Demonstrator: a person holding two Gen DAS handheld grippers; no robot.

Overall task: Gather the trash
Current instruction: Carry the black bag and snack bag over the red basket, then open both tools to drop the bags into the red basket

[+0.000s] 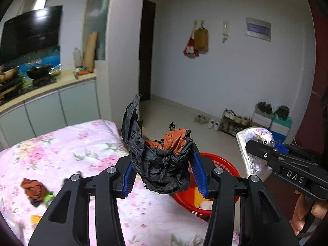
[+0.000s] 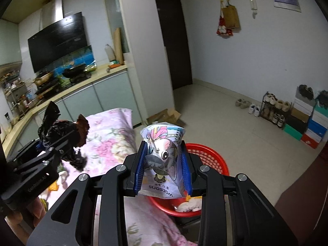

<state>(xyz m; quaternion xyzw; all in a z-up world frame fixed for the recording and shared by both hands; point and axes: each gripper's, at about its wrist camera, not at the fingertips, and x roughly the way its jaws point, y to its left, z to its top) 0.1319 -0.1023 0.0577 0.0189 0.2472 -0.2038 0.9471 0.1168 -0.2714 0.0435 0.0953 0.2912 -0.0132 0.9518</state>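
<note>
My left gripper [image 1: 164, 153] is shut on a crumpled black plastic bag [image 1: 162, 168] with brown paper inside, held above the edge of the floral bed [image 1: 67, 143]. My right gripper [image 2: 163, 149] is shut on a white printed wrapper [image 2: 164, 164] with a cartoon print, held over the red basket [image 2: 211, 157]. That basket [image 1: 223, 164] stands on the floor beside the bed and holds white and yellow scraps. In the left wrist view the right gripper [image 1: 258, 143] carries the wrapper [image 1: 254, 147] at right. In the right wrist view the left gripper [image 2: 67, 141] carries the black bag [image 2: 55, 131] at left.
A brown crumpled scrap [image 1: 33, 189], a green bit [image 1: 48, 197] and a yellow piece [image 1: 35, 218] lie on the bed. A kitchen counter [image 1: 47, 82] runs behind it. A shoe rack [image 2: 274, 108], shoe boxes [image 2: 307, 127] and flattened cardboard [image 2: 166, 115] sit on the tiled floor.
</note>
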